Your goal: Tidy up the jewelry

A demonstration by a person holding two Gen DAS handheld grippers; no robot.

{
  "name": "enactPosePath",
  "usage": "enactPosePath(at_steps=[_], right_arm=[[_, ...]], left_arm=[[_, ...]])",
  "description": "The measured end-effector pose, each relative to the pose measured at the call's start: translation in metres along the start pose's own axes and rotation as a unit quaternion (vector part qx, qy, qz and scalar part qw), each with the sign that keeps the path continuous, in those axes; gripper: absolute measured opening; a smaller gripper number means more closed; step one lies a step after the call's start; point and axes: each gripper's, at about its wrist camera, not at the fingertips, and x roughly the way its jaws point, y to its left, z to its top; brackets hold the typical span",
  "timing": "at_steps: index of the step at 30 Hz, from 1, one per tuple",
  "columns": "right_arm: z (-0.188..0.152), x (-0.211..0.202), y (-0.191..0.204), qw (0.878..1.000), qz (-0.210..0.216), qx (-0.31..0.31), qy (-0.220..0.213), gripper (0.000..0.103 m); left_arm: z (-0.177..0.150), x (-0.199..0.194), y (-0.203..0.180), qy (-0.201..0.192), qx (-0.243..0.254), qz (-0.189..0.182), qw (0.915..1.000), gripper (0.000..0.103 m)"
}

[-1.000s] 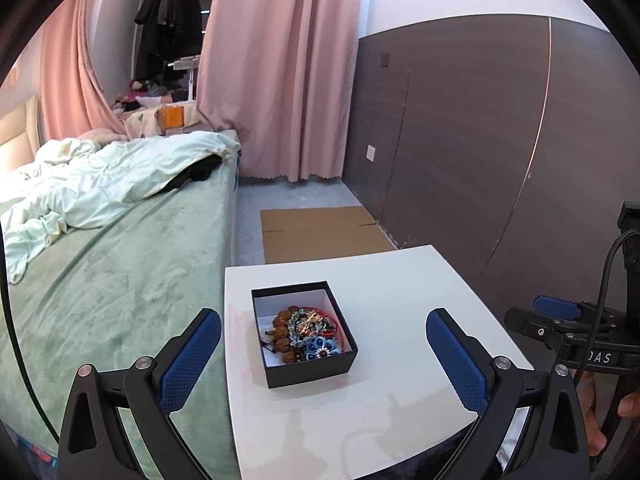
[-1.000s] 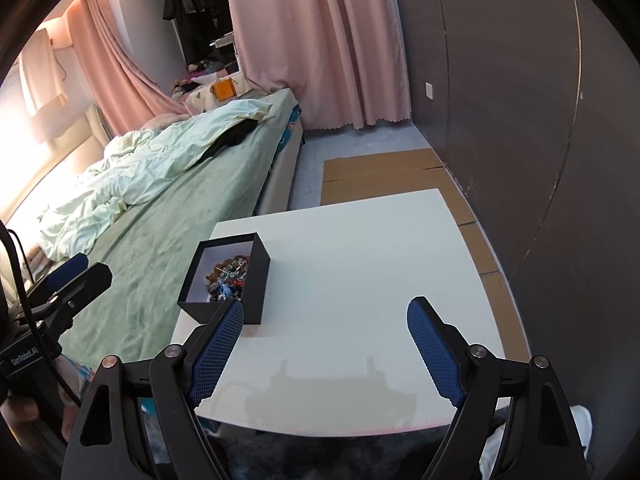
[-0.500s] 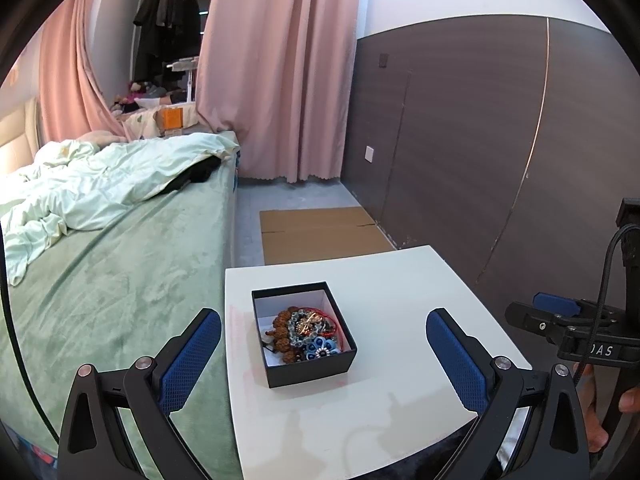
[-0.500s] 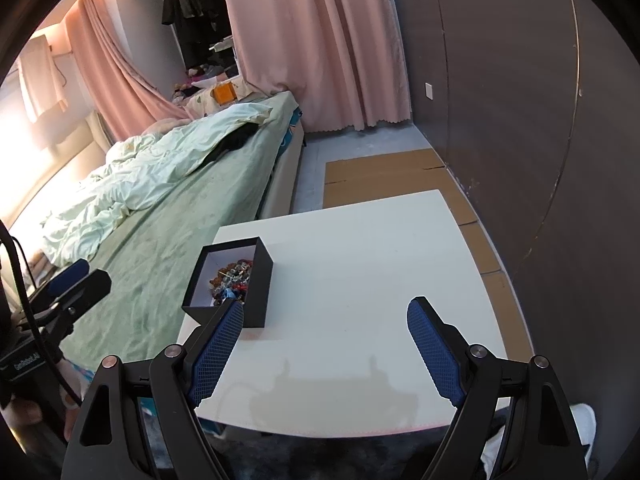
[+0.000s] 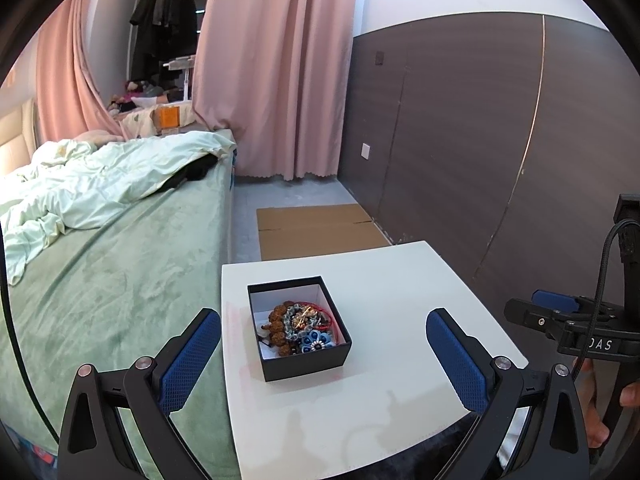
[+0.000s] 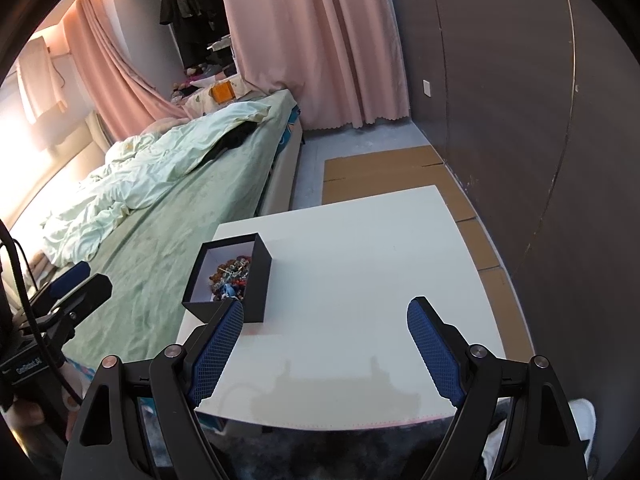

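Observation:
A black open box [image 5: 299, 328] with a white lining stands on the left part of a white table [image 5: 384, 280]. It holds a heap of jewelry [image 5: 301, 328]: brown beads, a red cord, blue flower pieces. My left gripper [image 5: 322, 338] is open and empty, held above the table's near edge, just short of the box. The box also shows in the right wrist view [image 6: 232, 276]. My right gripper [image 6: 325, 322] is open and empty above the table's near edge, to the right of the box. The left gripper shows at the left edge of that view [image 6: 68, 292].
A bed with a green cover [image 5: 112, 264] and a crumpled pale duvet [image 5: 100, 184] runs along the table's left side. Flat cardboard [image 5: 316, 228] lies on the floor beyond the table. A dark panelled wall [image 5: 480, 140] stands to the right. Pink curtains [image 5: 276, 68] hang at the back.
Both grippers have moved very little. The right wrist view has shifted slightly, so the box sits a little nearer its left finger. Nothing was taken hold of.

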Motion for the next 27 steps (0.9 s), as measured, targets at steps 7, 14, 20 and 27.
enactPosePath(at_steps=[7,14,20,27], right_arm=[[-0.0016,-0.0017,-0.0005,1.000,0.000,0.001,-0.002,0.084],[-0.0015,-0.0044,0.0014,1.000,-0.001,-0.001,-0.001,0.084],[-0.0020,-0.0043,0.0021,1.000,0.000,-0.001,-0.001,0.084],[-0.0009,-0.0023,0.0020,1.000,-0.003,-0.001,0.004,0.084]], left_arm=[[-0.0024,-0.0021,0.0003,-0.002,-0.001,-0.001,1.0000,0.102],[-0.0027,-0.0033,0.0006,-0.003,-0.002,-0.002,1.0000,0.102],[-0.0018,-0.0068,-0.0003,-0.009,-0.002,-0.001,1.0000,0.102],[0.0004,-0.0010,-0.0019,-0.004,-0.004,-0.003,1.0000,0.102]])
